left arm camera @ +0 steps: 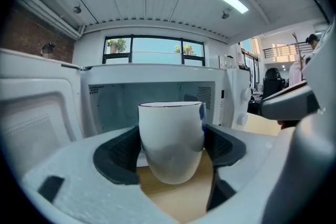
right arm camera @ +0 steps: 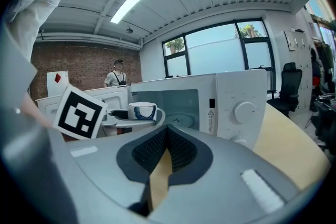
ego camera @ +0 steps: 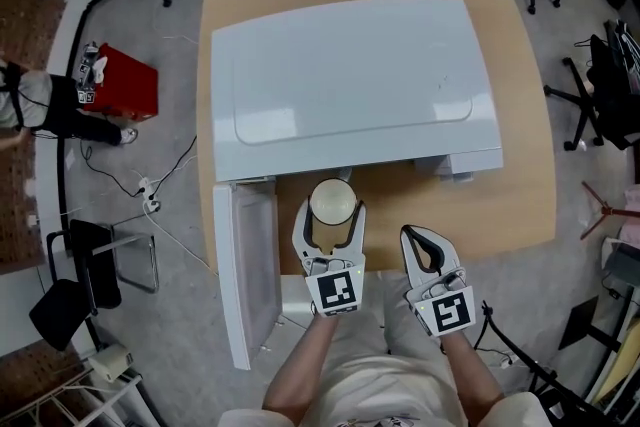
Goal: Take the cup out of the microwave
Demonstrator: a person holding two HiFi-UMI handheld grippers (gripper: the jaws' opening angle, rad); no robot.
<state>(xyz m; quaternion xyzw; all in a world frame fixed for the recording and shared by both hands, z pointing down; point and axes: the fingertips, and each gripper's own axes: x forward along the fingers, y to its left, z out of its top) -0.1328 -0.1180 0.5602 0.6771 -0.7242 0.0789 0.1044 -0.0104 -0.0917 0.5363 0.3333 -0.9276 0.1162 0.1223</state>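
left hand-held gripper [ego camera: 332,209]: clamped on cup [left arm camera: 171,141], pads mid-wall | cup: upright, just outside microwave [ego camera: 350,85] mouth, over bench [ego camera: 400,205] | right hand-held gripper [right arm camera: 167,153]: jaws together, empty | next: hold level, seat base flat, clear of door [ego camera: 245,265], then release

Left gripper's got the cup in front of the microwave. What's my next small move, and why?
Probably lower the cup onto the bare table in front of the microwave. The left gripper is shut on it, it looks clear of the cavity, and wood shows beneath it.
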